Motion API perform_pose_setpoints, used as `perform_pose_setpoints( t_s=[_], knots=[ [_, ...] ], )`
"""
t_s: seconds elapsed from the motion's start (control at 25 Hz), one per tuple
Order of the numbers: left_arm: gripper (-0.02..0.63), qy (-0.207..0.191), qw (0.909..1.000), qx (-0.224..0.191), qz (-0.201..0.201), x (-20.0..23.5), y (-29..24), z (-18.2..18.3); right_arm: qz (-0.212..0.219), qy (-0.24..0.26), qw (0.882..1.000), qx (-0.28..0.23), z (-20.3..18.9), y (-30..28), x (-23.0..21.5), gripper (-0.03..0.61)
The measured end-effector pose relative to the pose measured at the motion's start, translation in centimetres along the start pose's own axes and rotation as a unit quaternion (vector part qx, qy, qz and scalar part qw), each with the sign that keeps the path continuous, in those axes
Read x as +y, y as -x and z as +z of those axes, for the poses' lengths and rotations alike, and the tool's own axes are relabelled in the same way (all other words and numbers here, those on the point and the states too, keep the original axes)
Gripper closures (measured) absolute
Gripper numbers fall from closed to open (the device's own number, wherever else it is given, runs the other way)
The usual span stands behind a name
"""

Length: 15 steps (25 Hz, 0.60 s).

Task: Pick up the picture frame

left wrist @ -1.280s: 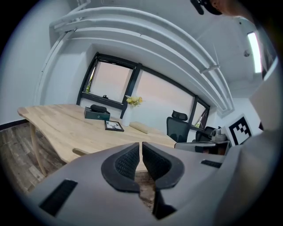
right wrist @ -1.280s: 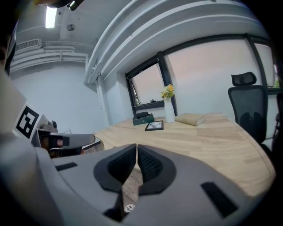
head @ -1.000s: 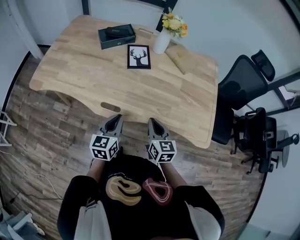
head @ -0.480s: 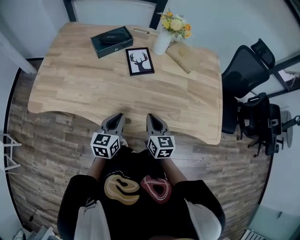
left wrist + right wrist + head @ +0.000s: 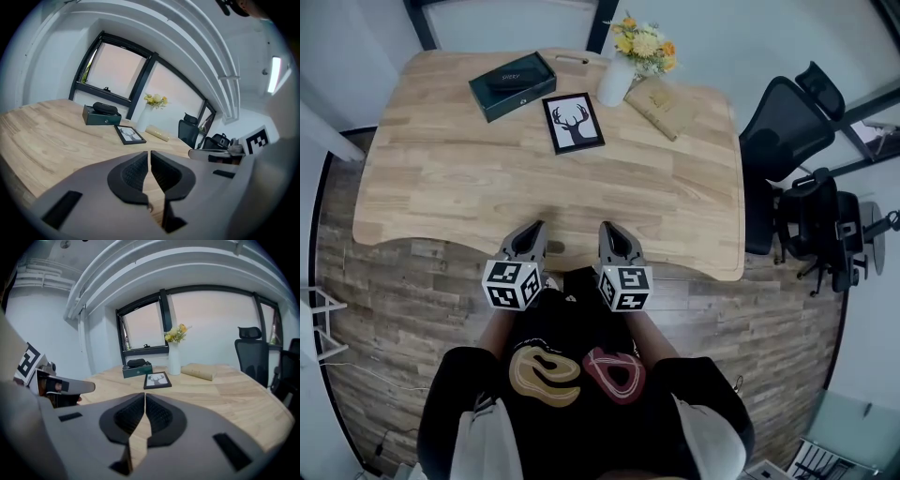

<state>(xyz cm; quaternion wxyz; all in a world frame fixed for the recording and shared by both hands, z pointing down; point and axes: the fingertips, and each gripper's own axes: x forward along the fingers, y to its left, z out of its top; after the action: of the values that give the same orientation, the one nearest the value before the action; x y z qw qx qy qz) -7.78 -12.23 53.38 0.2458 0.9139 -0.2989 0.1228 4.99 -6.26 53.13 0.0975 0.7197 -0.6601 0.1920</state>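
Head view: black-rimmed rectangular picture frame (image 5: 574,123) with a deer print lies flat on the far part of the pale wooden surface (image 5: 469,178), well apart from the left gripper (image 5: 528,240) and right gripper (image 5: 613,238) at the near edge. Left gripper view: fingers (image 5: 133,171) clenched on nothing. Right gripper view: fingers likewise pressed together, empty. The frame is probably light and stiff, with a possibly slick, fragile face; it is best pinched across one thin rim.

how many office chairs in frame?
2. One office chair sits by the table's right edge; the second chair stands just beyond it, farther right. Others may be out of frame.
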Motion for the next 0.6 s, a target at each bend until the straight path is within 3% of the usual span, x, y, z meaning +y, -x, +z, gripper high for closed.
perform_pose_setpoints(
  t_s=[0.16, 0.6],
  knots=[
    [0.584, 0.001, 1.0000, -0.004, 0.004, 0.0, -1.5, 1.1, 0.003, 0.005, 1.000, 0.000, 1.1, -1.8, -1.0, 0.563],
    [0.584, 0.020, 0.9972, -0.021, 0.070, 3.5, -5.5, 5.6, 0.008, 0.036, 0.999, 0.016, 5.7, -8.3, -4.7, 0.557]
  ],
)
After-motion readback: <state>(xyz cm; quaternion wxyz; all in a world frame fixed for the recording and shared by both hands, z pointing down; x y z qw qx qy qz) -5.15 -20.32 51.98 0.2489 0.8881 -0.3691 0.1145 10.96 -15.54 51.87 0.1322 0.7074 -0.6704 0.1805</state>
